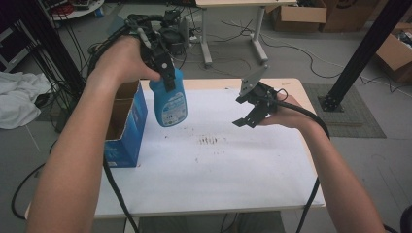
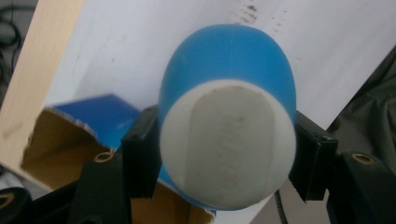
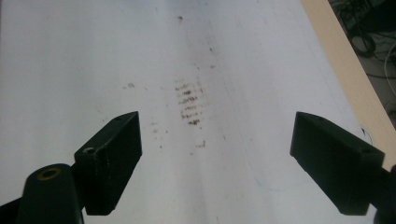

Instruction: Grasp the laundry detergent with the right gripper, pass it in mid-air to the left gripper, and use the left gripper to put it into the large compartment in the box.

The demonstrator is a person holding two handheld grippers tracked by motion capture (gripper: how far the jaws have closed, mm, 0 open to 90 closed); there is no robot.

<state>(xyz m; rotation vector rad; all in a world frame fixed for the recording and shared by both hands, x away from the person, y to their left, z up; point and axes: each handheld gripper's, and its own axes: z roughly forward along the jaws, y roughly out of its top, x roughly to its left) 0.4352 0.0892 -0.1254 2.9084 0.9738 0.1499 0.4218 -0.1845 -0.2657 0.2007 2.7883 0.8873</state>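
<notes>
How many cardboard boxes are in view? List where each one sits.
4. An open blue box stands on the table's left edge. Two brown boxes sit on the floor at top right, another at the right edge. More may be hidden.

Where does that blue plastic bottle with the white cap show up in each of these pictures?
High view: the blue plastic bottle hangs upper left of centre, clamped in the left tool, above the white table sheet's left edge beside the open blue cardboard box.
Left gripper view: the bottle is at centre, white cap toward the camera.
Right gripper view: not there.
Shared landmark: the brown smudge marks.
</notes>
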